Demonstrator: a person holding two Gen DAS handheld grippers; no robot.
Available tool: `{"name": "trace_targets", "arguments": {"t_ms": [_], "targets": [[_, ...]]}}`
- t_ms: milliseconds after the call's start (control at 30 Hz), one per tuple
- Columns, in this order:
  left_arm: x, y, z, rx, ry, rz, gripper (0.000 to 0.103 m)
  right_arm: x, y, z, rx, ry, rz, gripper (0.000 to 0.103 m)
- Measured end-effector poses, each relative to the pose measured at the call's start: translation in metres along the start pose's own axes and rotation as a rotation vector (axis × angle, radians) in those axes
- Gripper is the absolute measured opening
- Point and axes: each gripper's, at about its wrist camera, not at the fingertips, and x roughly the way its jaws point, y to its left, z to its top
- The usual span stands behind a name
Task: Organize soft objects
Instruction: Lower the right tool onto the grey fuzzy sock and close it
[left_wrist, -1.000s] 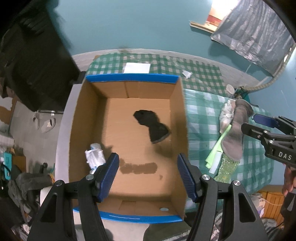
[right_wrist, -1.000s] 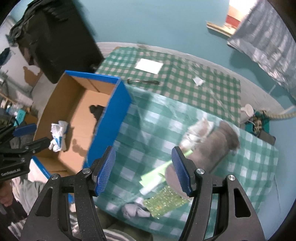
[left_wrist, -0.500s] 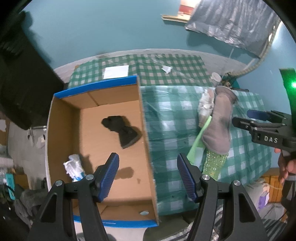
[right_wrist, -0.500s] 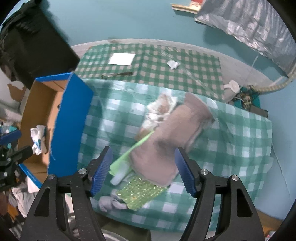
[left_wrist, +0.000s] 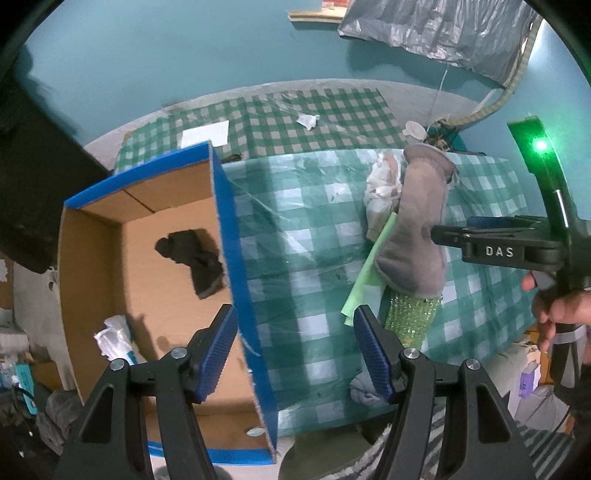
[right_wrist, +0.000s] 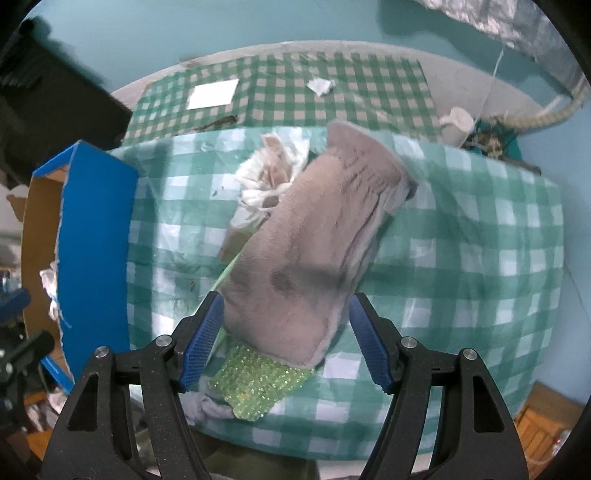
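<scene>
Hovering above a table draped in a green-and-white checked cloth (right_wrist: 461, 258), the right gripper (right_wrist: 284, 338) has its two blue-padded fingers spread wide, one on each side of the near end of a grey plush slipper (right_wrist: 314, 251), with nothing pinched between them; whether the pads touch the fabric cannot be told. The slipper lies at a slant on the cloth, its near end resting over a sparkly green piece of fabric (right_wrist: 258, 384) and a pale green sheet (left_wrist: 365, 277). A crumpled white cloth (right_wrist: 269, 177) sits against the slipper's far left side, and a small grey bundle (right_wrist: 210, 408) lies at the table's near edge beside the sparkly piece. The left gripper (left_wrist: 295, 349) is also spread and holds nothing; it hangs over the blue rim of an open cardboard box (left_wrist: 232, 236) standing at the left of the table. Inside the box lie a black soft item (left_wrist: 192, 254) near the middle of the floor and a crumpled white item (left_wrist: 114, 336) in the near left corner. On the far part of the table rest a white sheet of paper (right_wrist: 212, 94) and a small scrap of white paper (right_wrist: 320, 85), well apart from the pile.
</scene>
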Motion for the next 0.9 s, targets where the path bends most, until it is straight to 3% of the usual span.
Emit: {"name": "trace_targets", "arguments": {"t_ms": [533, 767, 833, 900], "targets": [[0.040, -0.027, 0.003, 0.051, 0.088, -0.015, 0.067, 0.062, -0.004, 0.023, 0.093, 0.086, -0.017, 0.071], [0.040, -0.026, -0.002, 0.045, 0.102, -0.014, 0.067, 0.070, 0.001, 0.024, 0.088, 0.066, -0.030, 0.072], [0.040, -0.025, -0.003, 0.039, 0.104, -0.014, 0.067, 0.072, 0.001, 0.023, 0.075, 0.052, -0.019, 0.064], [0.039, -0.025, -0.005, 0.037, 0.105, -0.013, 0.067, 0.072, 0.002, 0.021, 0.058, 0.042, 0.003, 0.044]]}}
